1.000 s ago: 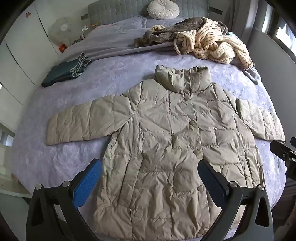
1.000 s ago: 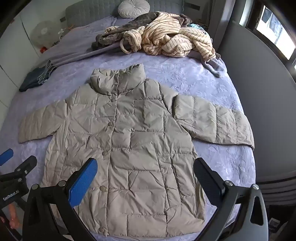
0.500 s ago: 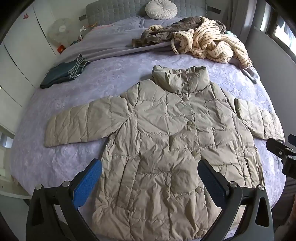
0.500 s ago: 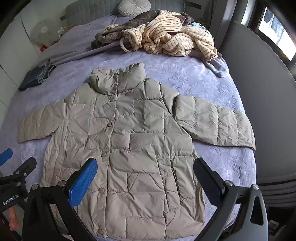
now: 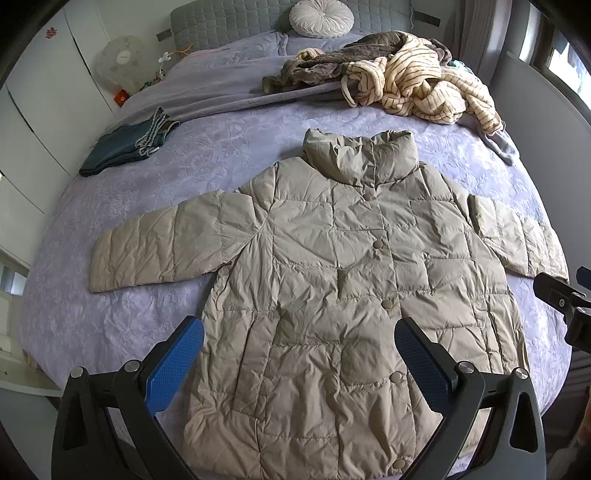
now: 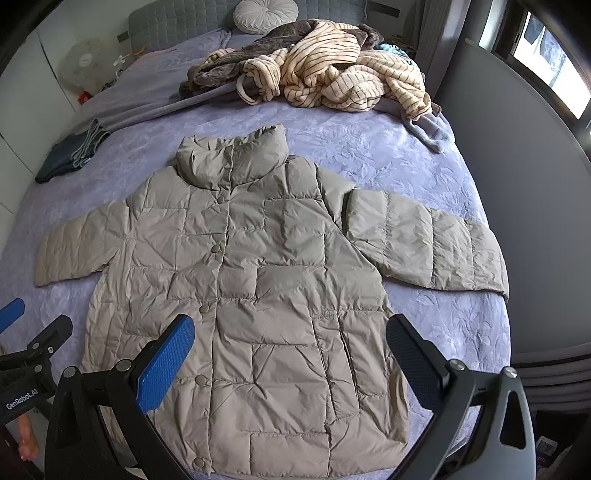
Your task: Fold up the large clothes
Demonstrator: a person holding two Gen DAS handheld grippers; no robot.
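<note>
- A beige quilted puffer coat (image 5: 343, 280) is lying flat and face up on the bed (image 5: 122, 325), buttoned down the front, its stand-up collar (image 5: 360, 157) pointing toward the headboard (image 5: 229, 26) and its hem reaching the foot edge of the bed.
- Both sleeves are spreading outward: the left sleeve (image 5: 159, 251) is stretching toward the left edge of the bed, and the right sleeve (image 6: 424, 240) is reaching the right edge, with its cuff at the very edge.
- The left gripper (image 5: 299, 365) is hovering above the lower part of the coat near the foot edge, its jaws spread wide and holding nothing; its blue fingertips (image 5: 175, 365) are showing clear of the fabric.
- The right gripper (image 6: 290, 358) is hanging over the lower right half of the coat, its jaws likewise wide apart and gripping nothing.
- In the right wrist view, the left gripper's black frame is showing at the lower left, off the coat's hem corner.
- A heap of striped cream robe (image 6: 343, 70) and brown fleece (image 6: 225, 70) is sitting near the head of the bed toward the right edge, well apart from the coat.
- Folded dark jeans (image 5: 127, 146) are lying at the left edge of the bed.
- A round tufted cushion (image 5: 321, 16) is leaning against the headboard.
- A white fan (image 5: 120, 61) is standing beside the far left corner of the bed.
</note>
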